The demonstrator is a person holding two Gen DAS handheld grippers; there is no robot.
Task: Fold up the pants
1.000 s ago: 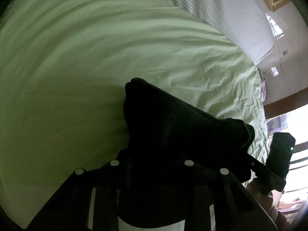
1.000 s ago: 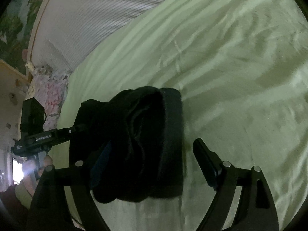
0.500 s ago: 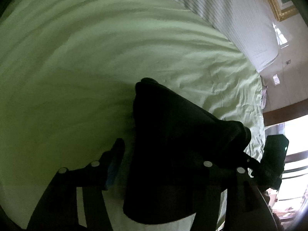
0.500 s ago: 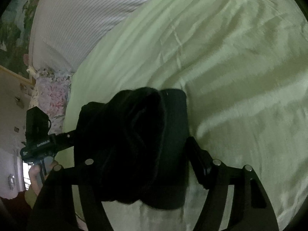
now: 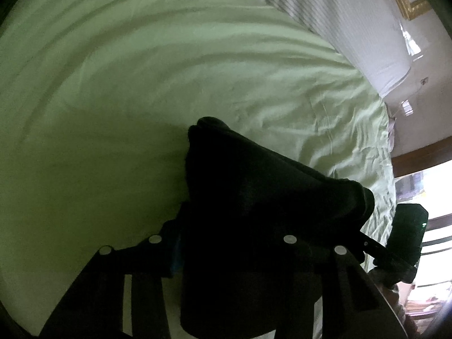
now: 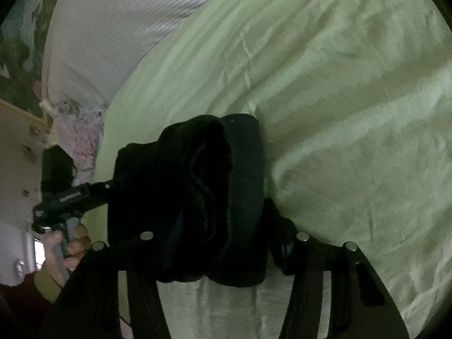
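Black folded pants [image 6: 197, 197] squeezed between both closing grippers, left [image 5: 226, 226] and right [image 6: 209, 226]; open green sheet [image 5: 113, 113] beyond.

left wrist: close, steeply down; right wrist: likewise; shared: pants [image 5: 254, 212], bed [image 6: 353, 113]

A pale green sheet [image 5: 141, 99] covers the bed, a striped pillow [image 6: 118, 28] at its head (bright window [image 5: 435, 197] beyond).

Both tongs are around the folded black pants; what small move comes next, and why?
Probably lift the black pants together off the green sheet: the left tongs and right tongs have just been closing, each with one end of the bundle between its jaws.
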